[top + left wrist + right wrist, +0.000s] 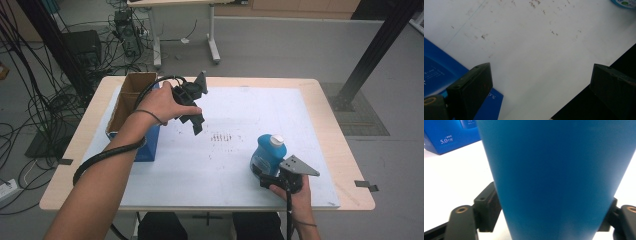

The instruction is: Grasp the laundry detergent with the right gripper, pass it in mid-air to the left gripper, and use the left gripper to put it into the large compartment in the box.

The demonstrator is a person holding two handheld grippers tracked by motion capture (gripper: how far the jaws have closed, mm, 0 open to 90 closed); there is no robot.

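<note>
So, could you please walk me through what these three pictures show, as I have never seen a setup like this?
Gladly. There is no robot here: a person holds a hand-operated tool with two black jaws in each hand. The high view looks down on the table, with the forearms coming in from the bottom. The left gripper is held above the white sheet; its own camera shows its jaws standing wide apart with nothing between them. Beside that hand stands an open blue cardboard box. The right gripper is at the near edge, against a blue bottle with a white cap. The right gripper view looks along its jaws, which sit against the bottle's two sides, so it seems to be gripping it. The bottle stands upright on the sheet.
</note>
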